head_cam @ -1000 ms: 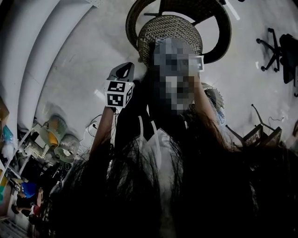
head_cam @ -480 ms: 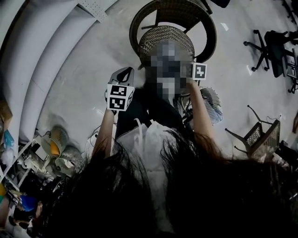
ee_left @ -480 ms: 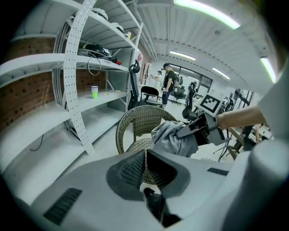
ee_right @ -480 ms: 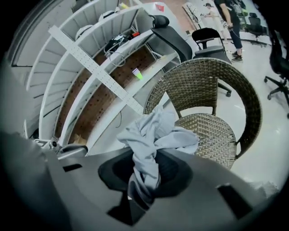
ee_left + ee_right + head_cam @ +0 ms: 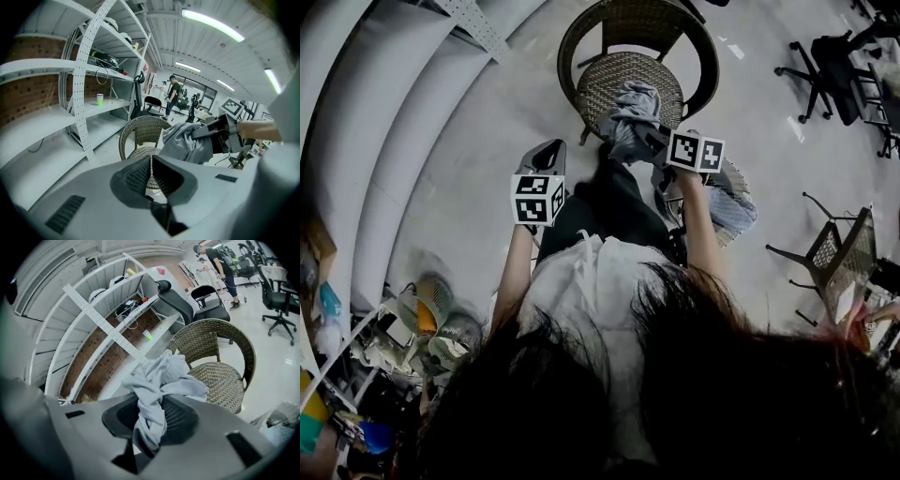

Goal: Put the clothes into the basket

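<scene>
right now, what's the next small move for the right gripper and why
Probably swing the right gripper toward what looks like the basket beside the person's right arm: its fingers are clamped on the grey garment, which hangs clear of the wicker chair.

The pale, shiny floor carries everything here. A round wicker chair stands on it, near the floor's edge where the metal shelf rack rises. On one board of this rack stands a small green cup. Just beside the chair, a basket sits on the floor with some pale cloth inside. Well apart from them stands a black office chair, and a wire-backed chair too. Some round things lie crowded together at the foot of the rack; what they are I cannot tell.
</scene>
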`<move>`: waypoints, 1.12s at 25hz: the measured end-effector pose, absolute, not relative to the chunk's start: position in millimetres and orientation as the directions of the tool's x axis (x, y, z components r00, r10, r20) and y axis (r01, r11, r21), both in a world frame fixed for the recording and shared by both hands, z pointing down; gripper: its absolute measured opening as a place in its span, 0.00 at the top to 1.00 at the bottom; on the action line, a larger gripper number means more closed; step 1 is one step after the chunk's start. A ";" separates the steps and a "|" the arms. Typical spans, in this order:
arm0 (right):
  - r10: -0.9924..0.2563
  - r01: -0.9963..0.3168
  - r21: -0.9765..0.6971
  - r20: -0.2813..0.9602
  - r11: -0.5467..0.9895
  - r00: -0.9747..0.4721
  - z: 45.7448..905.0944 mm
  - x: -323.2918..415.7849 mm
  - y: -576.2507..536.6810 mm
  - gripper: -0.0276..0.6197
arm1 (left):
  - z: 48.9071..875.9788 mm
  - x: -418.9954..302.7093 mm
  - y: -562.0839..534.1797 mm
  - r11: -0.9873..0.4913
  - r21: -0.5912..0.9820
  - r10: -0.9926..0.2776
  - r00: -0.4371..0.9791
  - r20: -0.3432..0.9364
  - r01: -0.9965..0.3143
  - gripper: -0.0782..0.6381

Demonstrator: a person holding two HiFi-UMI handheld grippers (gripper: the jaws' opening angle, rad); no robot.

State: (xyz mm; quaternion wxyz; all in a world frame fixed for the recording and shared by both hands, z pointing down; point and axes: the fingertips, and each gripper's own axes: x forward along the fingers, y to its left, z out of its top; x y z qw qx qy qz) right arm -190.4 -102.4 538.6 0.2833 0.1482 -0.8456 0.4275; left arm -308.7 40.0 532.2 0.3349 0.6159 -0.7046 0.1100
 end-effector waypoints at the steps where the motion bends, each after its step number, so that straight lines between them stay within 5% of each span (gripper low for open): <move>1: -0.018 -0.496 -0.638 0.603 0.589 -0.797 535.1 -186.7 -97.8 0.80 | 532.4 -304.7 42.5 0.203 0.261 -0.796 -0.003 0.606 -0.944 0.86; 28: -0.226 -0.626 -0.631 0.598 0.458 -0.769 508.6 12.5 -74.3 0.80 | 524.1 -107.9 -13.6 -0.196 0.284 -0.732 0.333 0.594 -0.939 0.86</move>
